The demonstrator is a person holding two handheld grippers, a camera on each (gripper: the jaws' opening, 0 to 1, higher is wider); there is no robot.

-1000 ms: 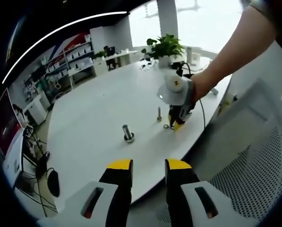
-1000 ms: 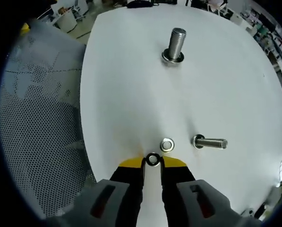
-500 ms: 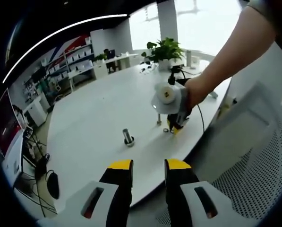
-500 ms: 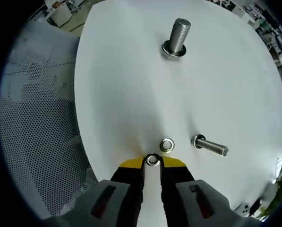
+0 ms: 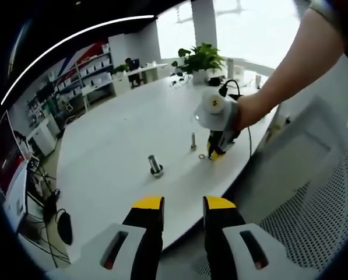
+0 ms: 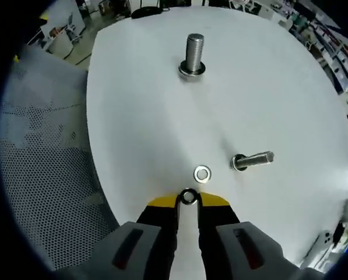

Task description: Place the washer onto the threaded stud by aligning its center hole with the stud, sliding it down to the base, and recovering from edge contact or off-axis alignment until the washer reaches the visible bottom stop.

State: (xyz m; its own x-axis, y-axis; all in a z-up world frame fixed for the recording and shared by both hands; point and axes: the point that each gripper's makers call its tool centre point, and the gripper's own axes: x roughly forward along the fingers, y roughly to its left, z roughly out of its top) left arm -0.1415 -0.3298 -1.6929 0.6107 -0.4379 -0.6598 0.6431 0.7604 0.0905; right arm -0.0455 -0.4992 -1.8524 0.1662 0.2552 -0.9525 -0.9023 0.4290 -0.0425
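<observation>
One washer sits pinched between the yellow tips of the right gripper, its hole facing the camera, so its flat face is roughly square to the right gripper view. Jaws are clenched on its rim from either side. A second washer lies flat on the white table just past the tips, at about 1 o'clock from the held one, apart from it. The smaller threaded stud stands beside that loose washer at 3 o'clock, its long axis leaning rightward in the view. The larger stud stands at 12 o'clock, well apart, a washer already at its base.

In the left gripper view, the left gripper hangs off the table edge, jaws parted and holding nothing. The person's hand reaches in from 2 o'clock, gripping the right gripper tips-down near the smaller stud; the larger stud stands at 8 o'clock from it.
</observation>
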